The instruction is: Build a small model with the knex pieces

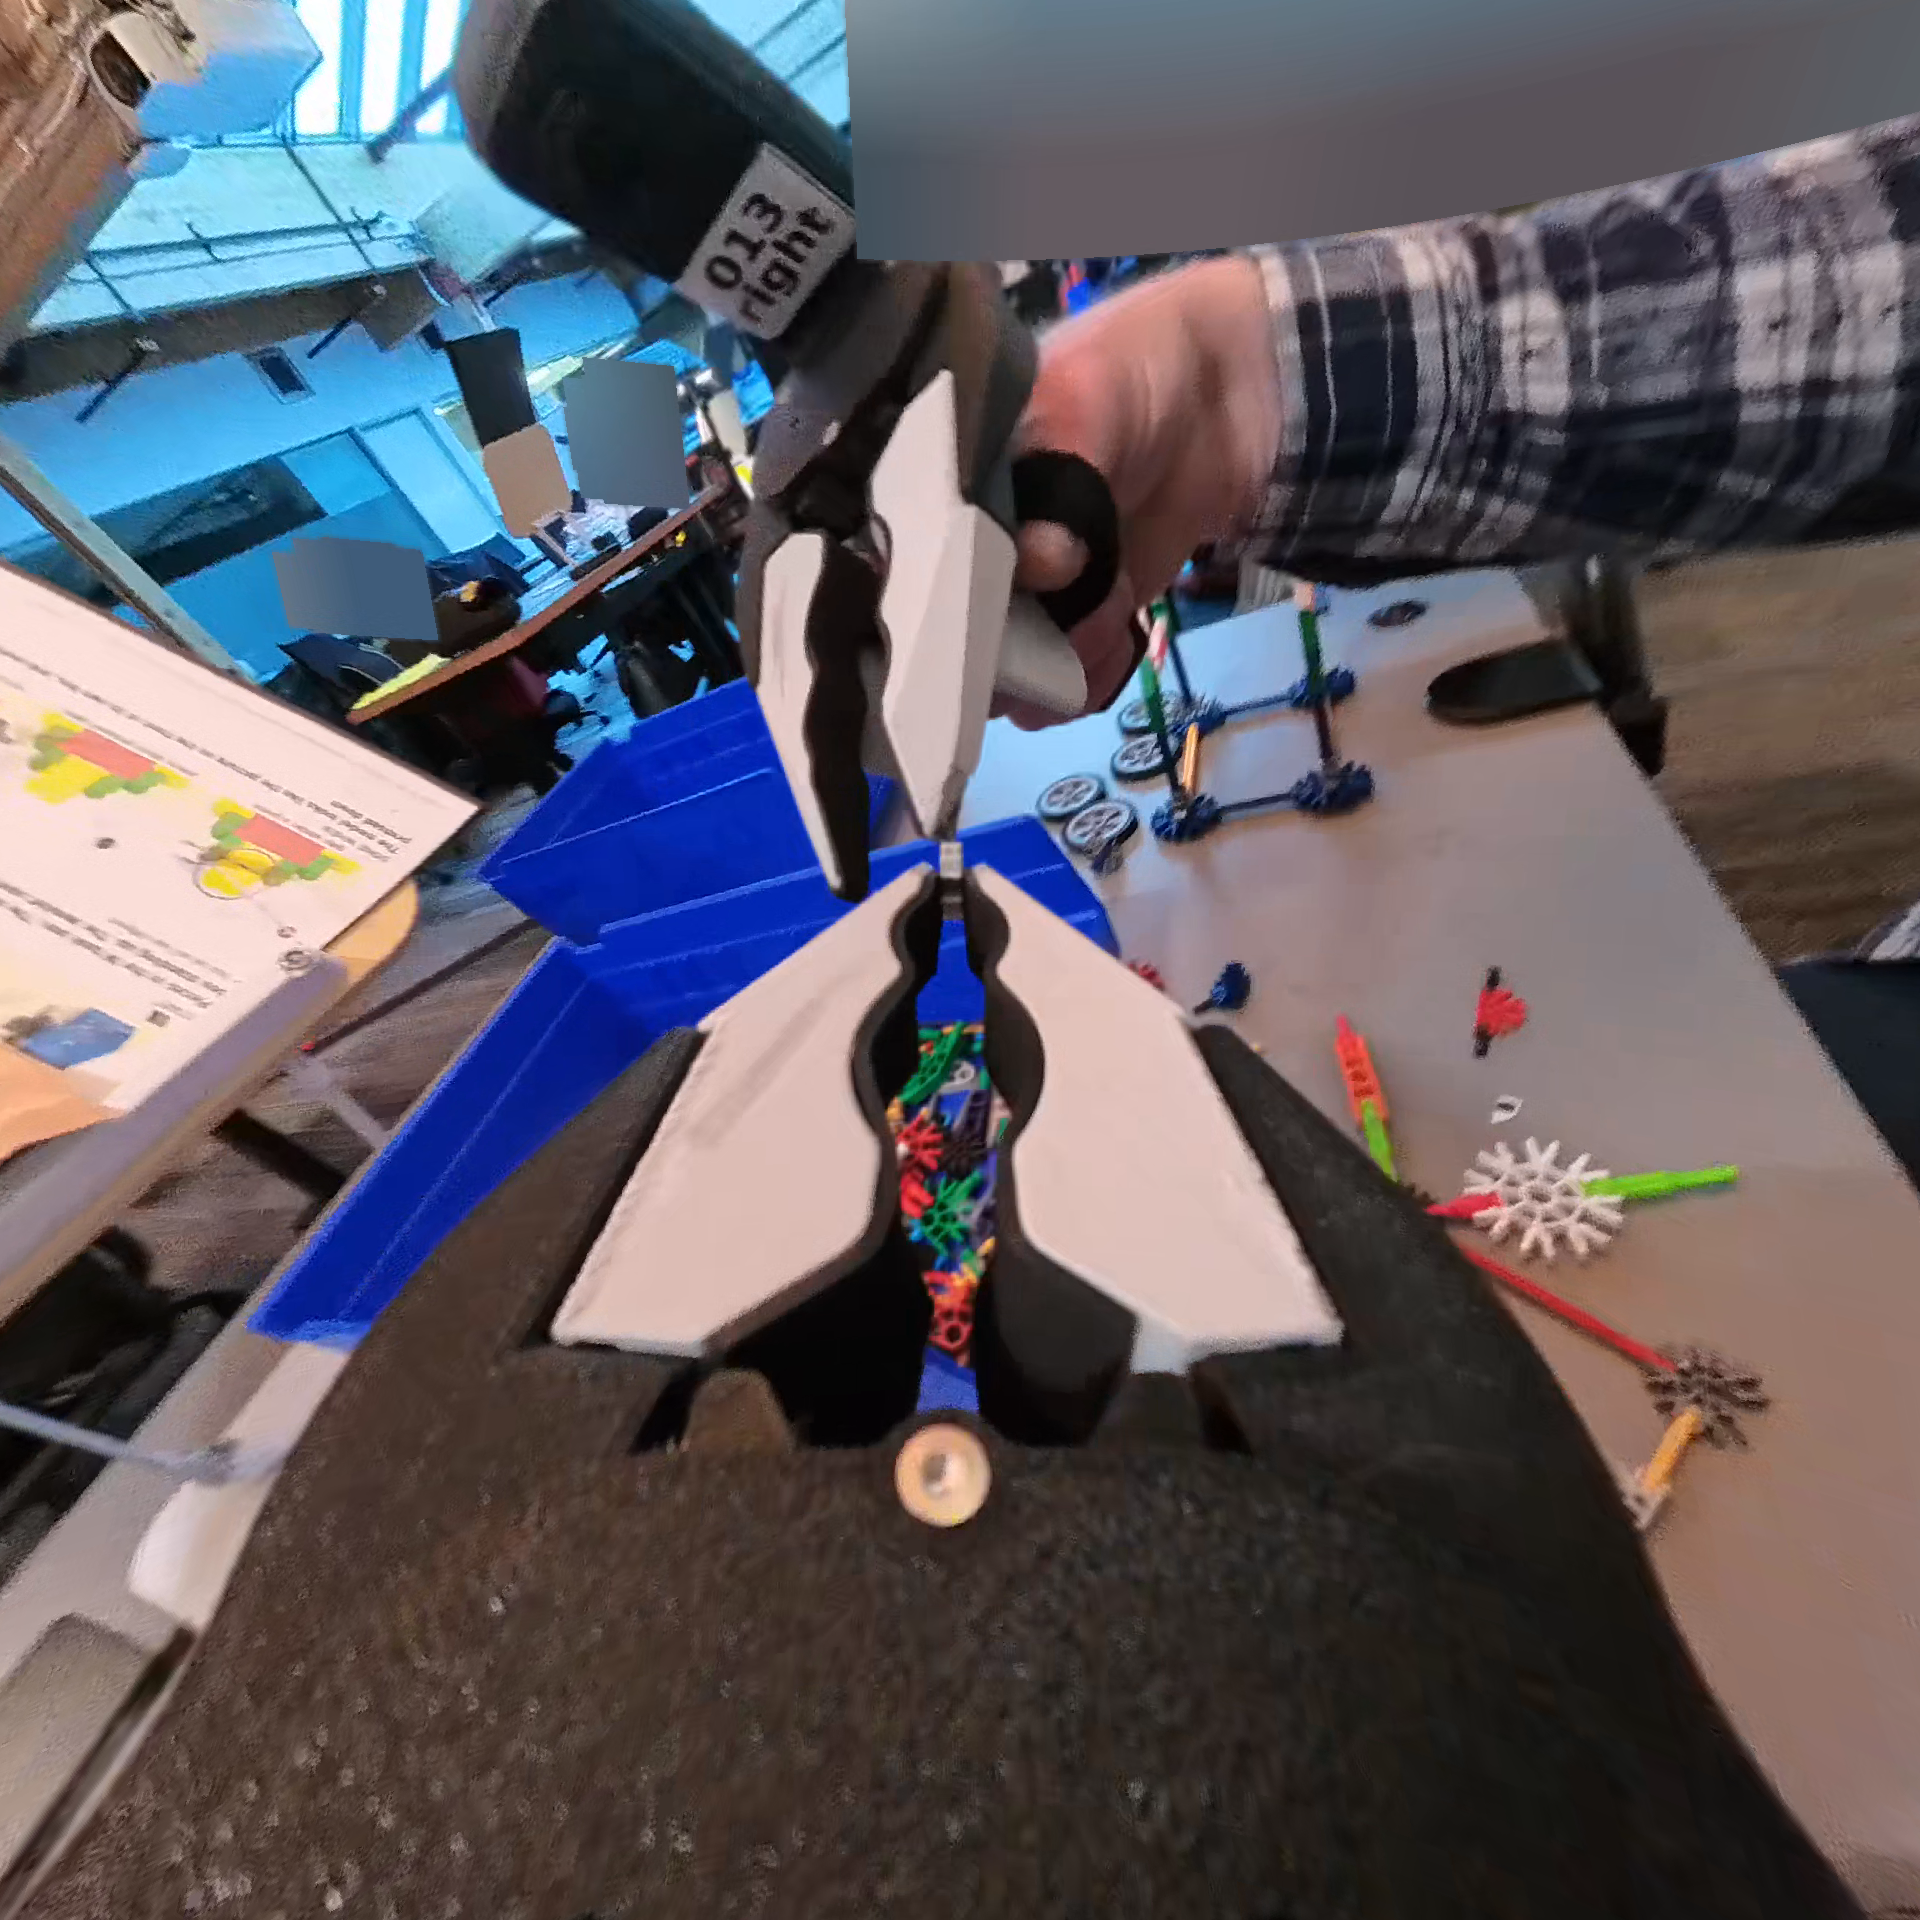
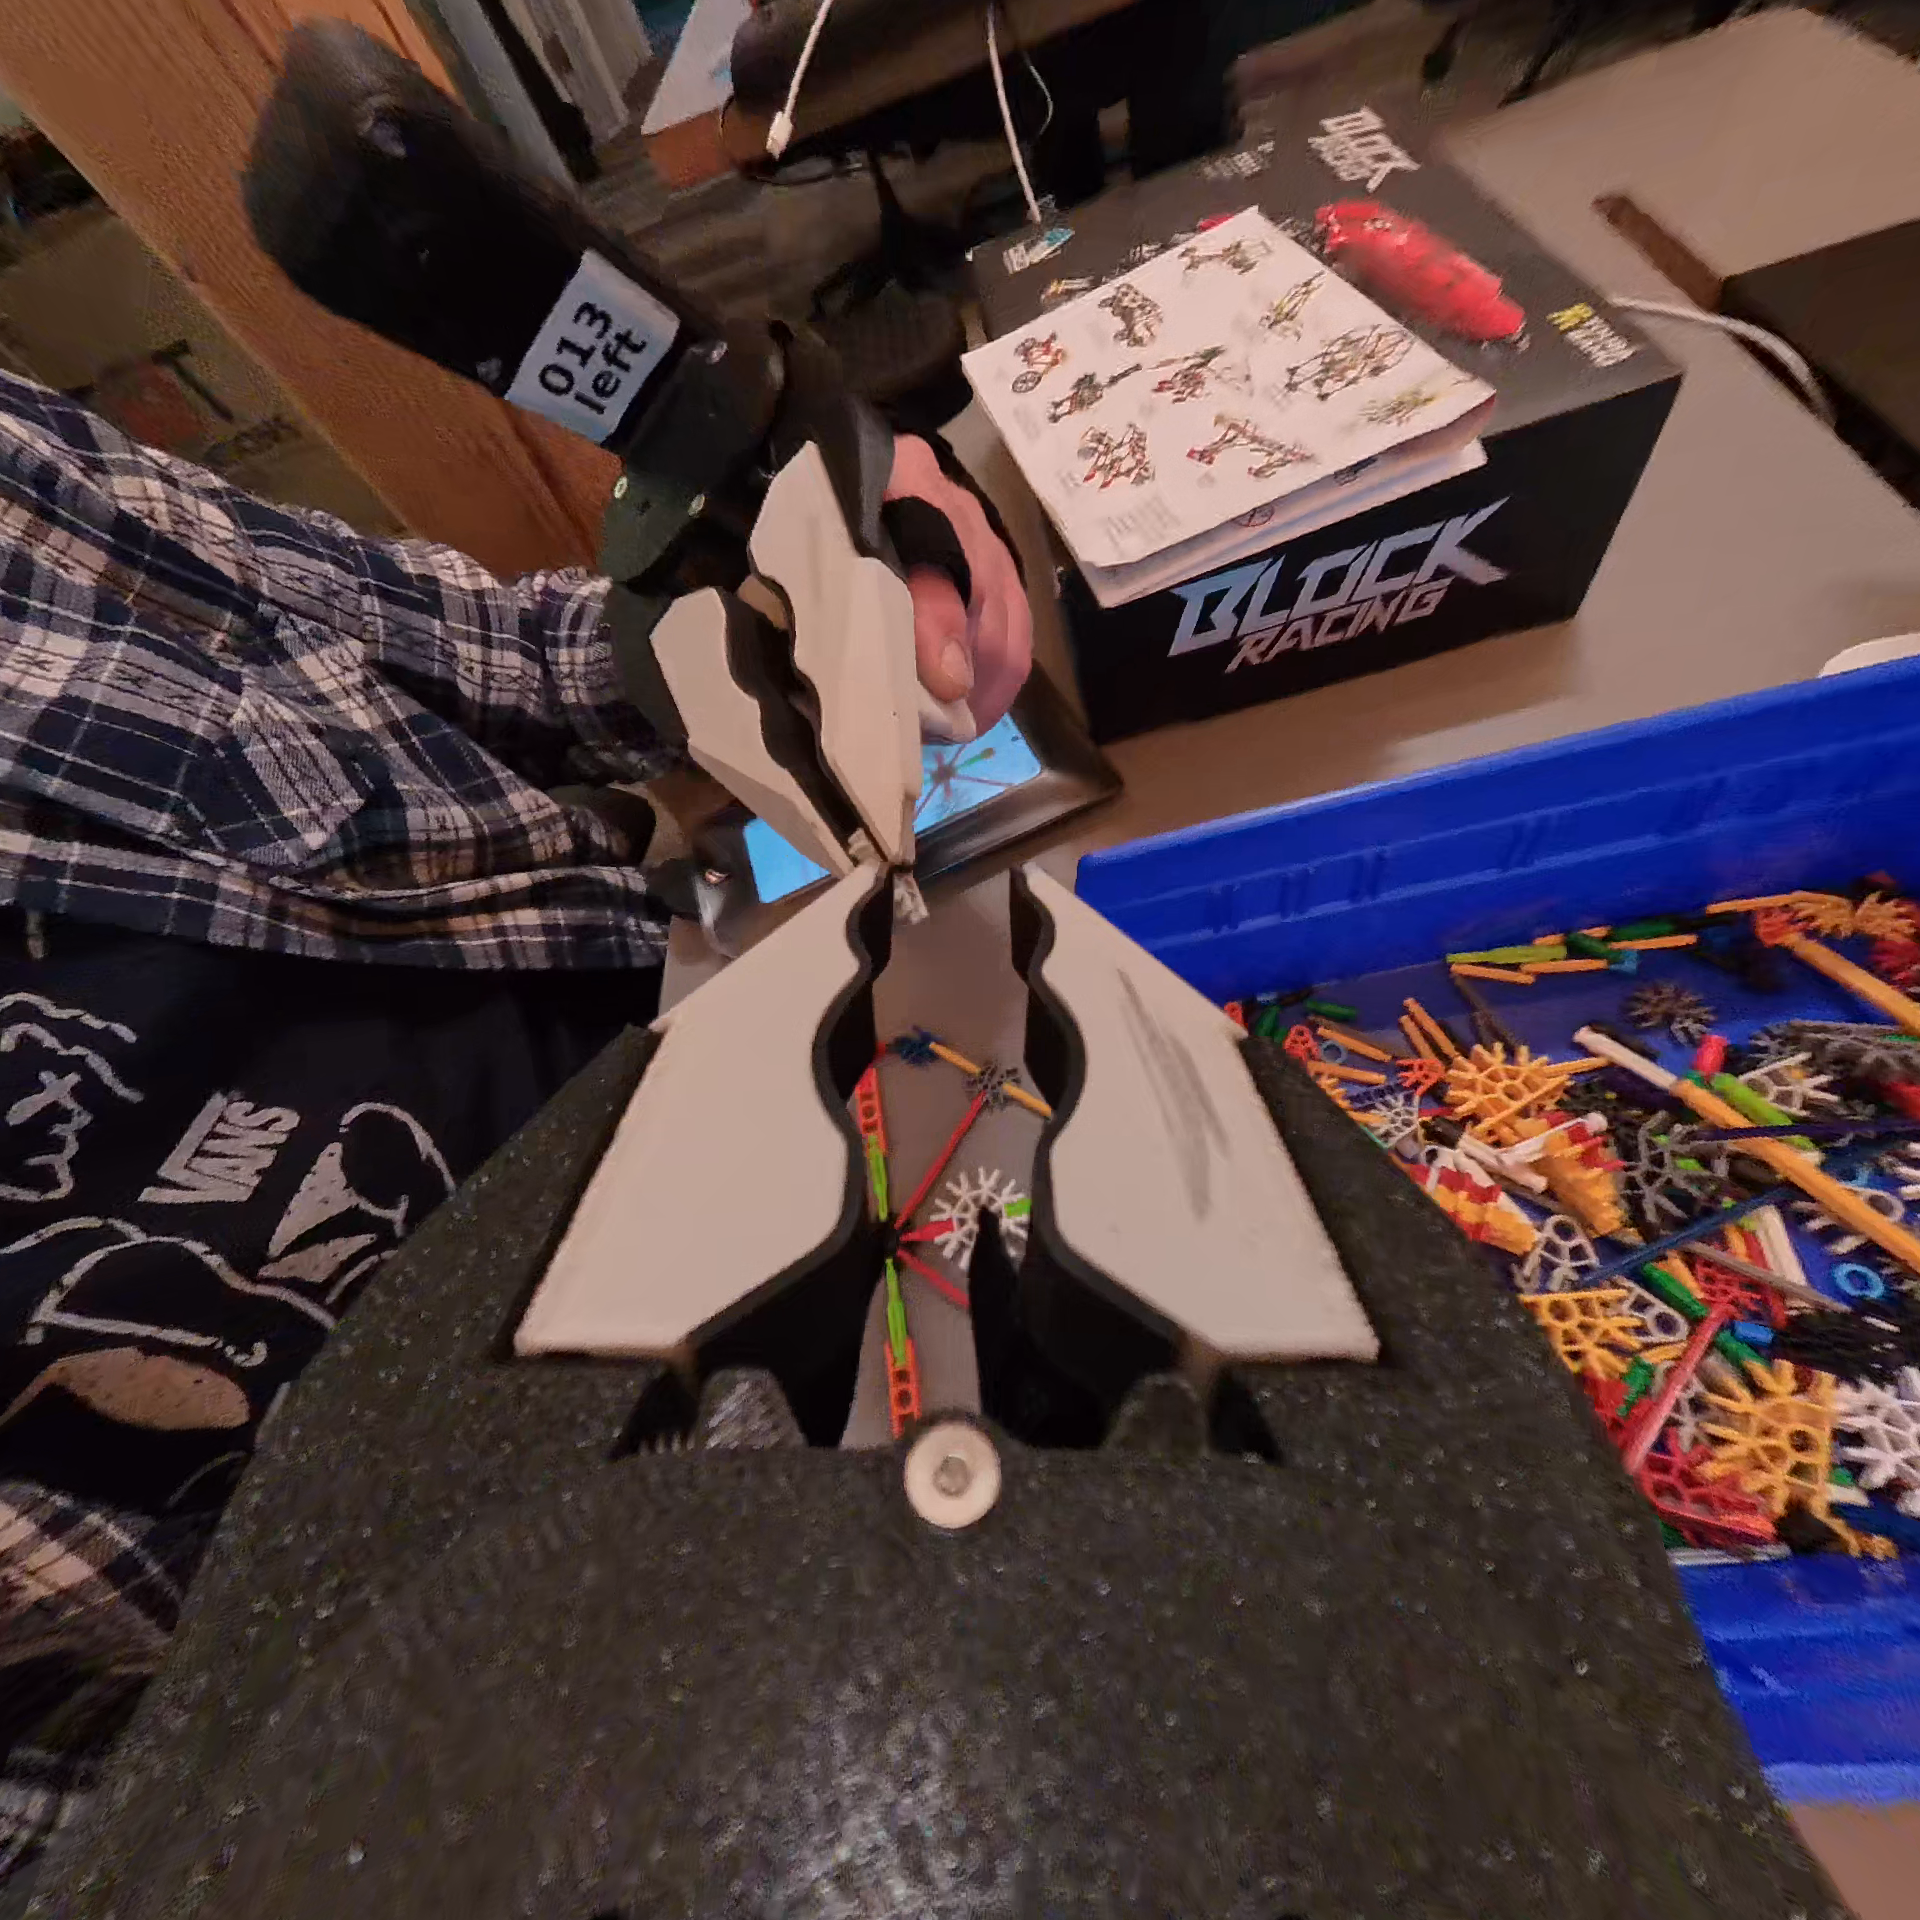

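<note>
Grey table, blue bin of rods; left gripper pinching small white piece; right gripper spread.

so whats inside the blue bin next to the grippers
The blue bin holds a loose heap of construction-toy pieces: yellow, red, green rods and snowflake-shaped connectors. Its lower layers and near corner are hidden under the pile and the right gripper.

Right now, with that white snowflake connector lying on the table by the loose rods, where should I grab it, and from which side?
Come straight down from above. The white snowflake connector lies flat on the table, so a sideways approach probably finds little edge. A green rod and a red rod stick out of opposite sides; pinch across the two rod-free edges of the rim.
</note>
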